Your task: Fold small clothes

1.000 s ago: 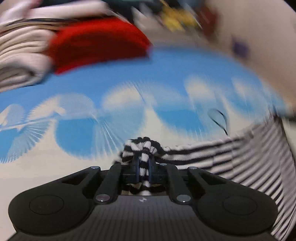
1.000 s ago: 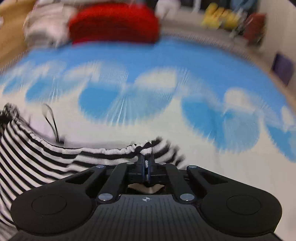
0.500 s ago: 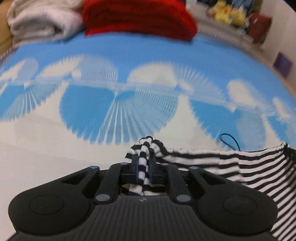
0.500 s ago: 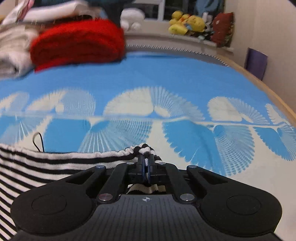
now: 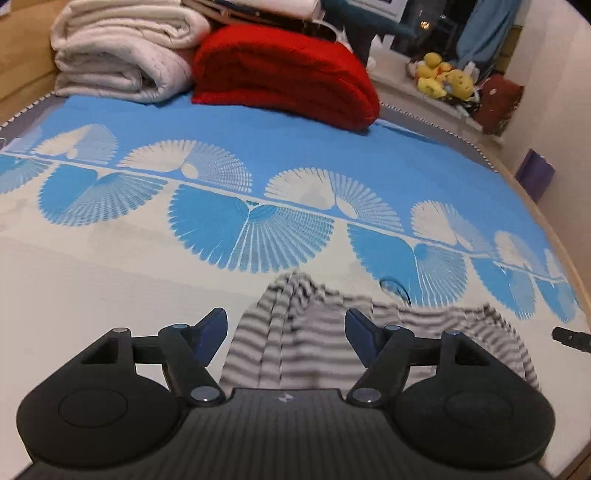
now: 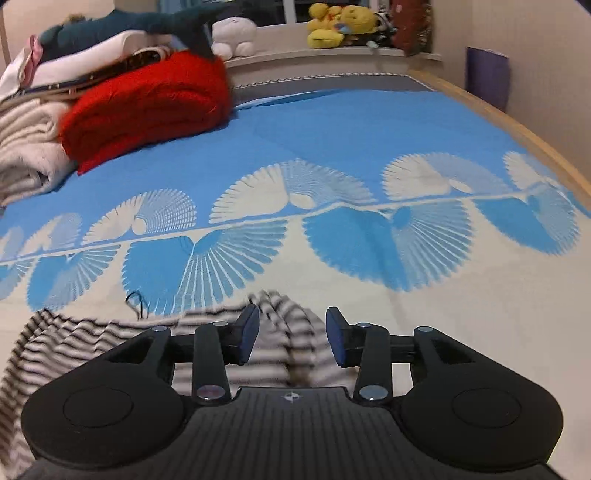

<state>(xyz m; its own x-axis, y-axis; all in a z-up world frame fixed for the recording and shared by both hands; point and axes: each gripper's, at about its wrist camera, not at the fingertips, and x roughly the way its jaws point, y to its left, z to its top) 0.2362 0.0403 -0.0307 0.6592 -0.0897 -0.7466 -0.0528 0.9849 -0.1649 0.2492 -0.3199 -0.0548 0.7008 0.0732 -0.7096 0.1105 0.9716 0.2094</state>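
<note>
The striped garment (image 5: 295, 332), black and white and blurred in both views, lies bunched on the pale near part of the bedspread (image 5: 110, 266), a peak of cloth rising between the spread fingers of each tool. The left hand-held gripper (image 5: 286, 328) has its jaws wide apart with the cloth loose between them, touching neither pad as far as can be seen; the right hand-held gripper (image 6: 291, 334) is likewise opened, the fabric humped between its blue pads (image 6: 248, 332). Half a second ago both tools were pinched tight on a corner of that garment and held it stretched between them; now both have let go and the cloth has slumped. A thin dark loop (image 6: 135, 301) sits at the garment's far edge. Beyond it the bedspread's blue fan pattern runs toward a folded red blanket (image 5: 284, 74) and, touching it on the left, a stack of folded cream blankets (image 5: 125, 51), both well apart from the garment. Yellow plush toys (image 6: 336, 22) sit on a ledge past the bed, and a purple object (image 6: 487, 74) leans by the wall on the right.
</note>
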